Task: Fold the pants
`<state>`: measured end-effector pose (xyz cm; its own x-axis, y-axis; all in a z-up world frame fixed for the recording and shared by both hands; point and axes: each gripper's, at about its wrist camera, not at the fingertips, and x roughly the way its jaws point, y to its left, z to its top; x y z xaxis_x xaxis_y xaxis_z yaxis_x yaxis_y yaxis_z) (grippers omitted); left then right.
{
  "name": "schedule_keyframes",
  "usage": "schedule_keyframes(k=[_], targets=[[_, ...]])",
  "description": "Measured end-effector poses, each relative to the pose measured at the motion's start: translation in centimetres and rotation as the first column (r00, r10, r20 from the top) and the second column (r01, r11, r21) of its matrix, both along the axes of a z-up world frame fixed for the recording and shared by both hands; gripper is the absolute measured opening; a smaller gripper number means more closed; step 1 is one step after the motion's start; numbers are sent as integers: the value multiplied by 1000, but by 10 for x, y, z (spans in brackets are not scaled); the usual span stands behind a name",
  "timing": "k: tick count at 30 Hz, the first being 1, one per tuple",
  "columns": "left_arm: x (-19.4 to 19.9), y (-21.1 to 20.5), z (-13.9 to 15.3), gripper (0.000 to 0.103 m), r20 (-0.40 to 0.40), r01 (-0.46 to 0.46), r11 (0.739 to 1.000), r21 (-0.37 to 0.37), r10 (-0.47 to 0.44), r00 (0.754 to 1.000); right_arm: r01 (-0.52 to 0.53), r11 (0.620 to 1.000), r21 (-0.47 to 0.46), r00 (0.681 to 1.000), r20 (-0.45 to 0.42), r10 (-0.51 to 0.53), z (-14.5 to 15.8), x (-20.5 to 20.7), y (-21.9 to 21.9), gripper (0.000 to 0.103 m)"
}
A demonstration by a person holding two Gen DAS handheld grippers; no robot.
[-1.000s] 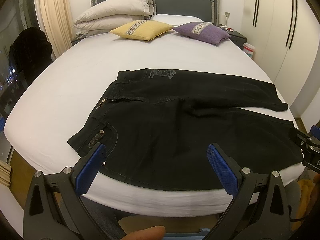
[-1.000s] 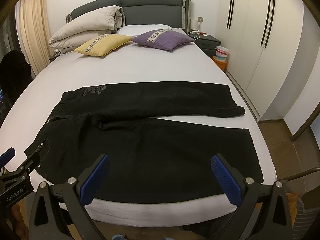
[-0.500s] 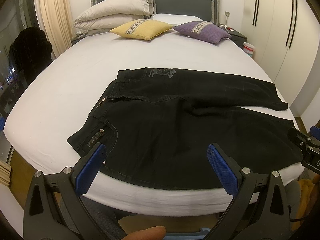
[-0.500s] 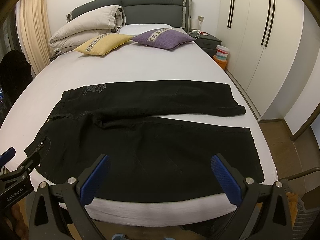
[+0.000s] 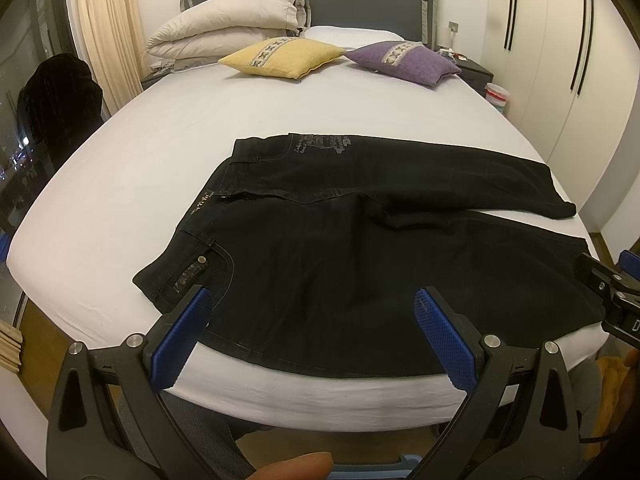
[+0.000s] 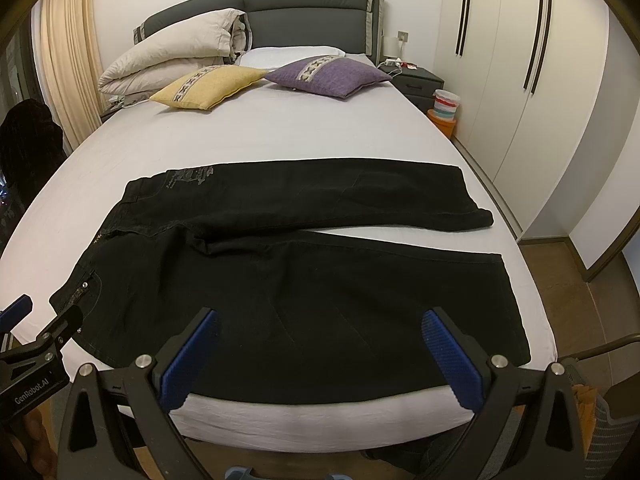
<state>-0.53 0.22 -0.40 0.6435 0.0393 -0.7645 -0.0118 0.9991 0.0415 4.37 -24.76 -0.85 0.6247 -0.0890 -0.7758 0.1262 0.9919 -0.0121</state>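
Pre-fold: pants [image 5: 360,248] flat on bed [image 5: 140,168]. Left claw [image 5: 310,312] & right claw [image 6: 320,334] released, empty. Next: grab near leg edge, 6 o'clock.

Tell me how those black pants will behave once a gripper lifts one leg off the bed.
The black pants lie flat with soft creases at the crotch, so the leg will probably sag either side of the grip. The cloth looks like thick denim, so likely heavyish. The hem near the bed edge may slide off.
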Motion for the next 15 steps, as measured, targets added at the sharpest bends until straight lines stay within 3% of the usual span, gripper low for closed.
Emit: schedule_keyframes(k=[15], targets=[[-1, 0, -3, 103, -4, 1, 1000, 0, -1, 1000, -5, 1000, 4, 1000, -6, 5, -4, 0, 3, 103]])
